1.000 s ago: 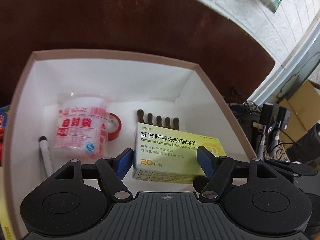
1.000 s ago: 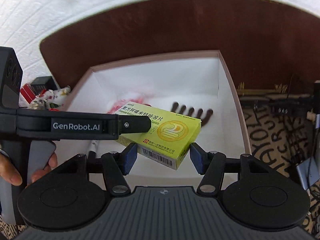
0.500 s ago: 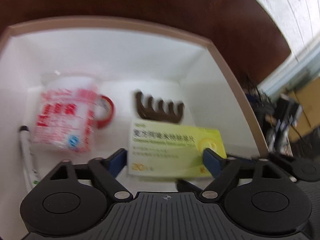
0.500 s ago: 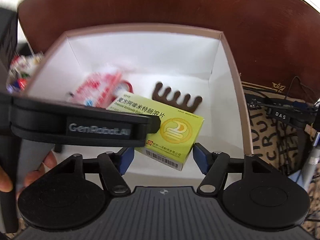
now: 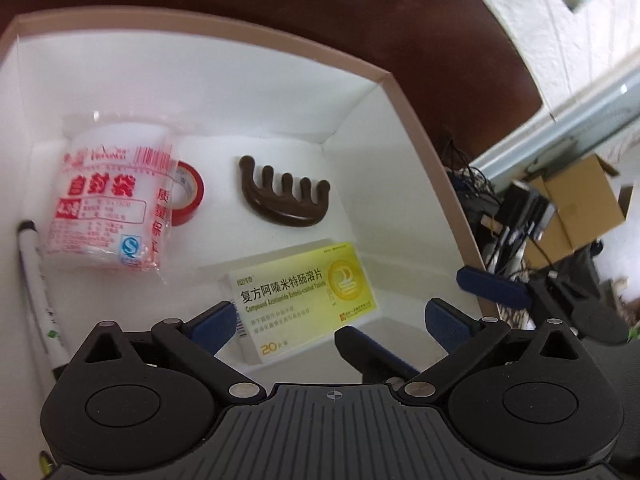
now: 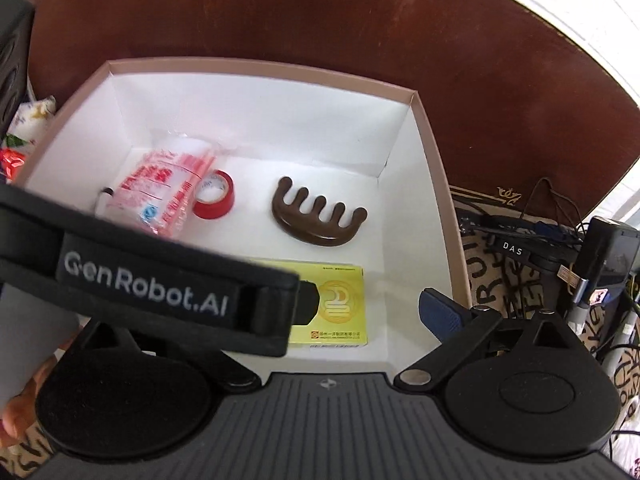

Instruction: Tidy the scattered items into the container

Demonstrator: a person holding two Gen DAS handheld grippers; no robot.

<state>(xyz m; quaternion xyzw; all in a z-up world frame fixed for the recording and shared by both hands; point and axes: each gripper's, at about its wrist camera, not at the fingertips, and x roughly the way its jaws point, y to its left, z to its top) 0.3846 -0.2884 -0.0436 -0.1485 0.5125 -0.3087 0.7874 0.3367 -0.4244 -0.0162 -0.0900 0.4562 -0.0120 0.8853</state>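
The yellow medicine box lies flat on the floor of the white container, near its front right corner. My left gripper hangs over it with its jaws opening wide; the pads stand clear of the box. My right gripper is also over it, jaws opening and nothing pressed between them. The left gripper's body hides the right gripper's left finger. In the left wrist view the right gripper's blue fingertips show at the right.
In the container also lie a bag of zip bags, a red tape roll, a brown comb and a marker pen. A dark brown table carries the container. Snack packets lie left; cardboard boxes stand right.
The yellow medicine box was between both pairs of fingers and tilted; now it lies flat on the container floor. Both grippers' jaws have spread wider and both views tilted further down.
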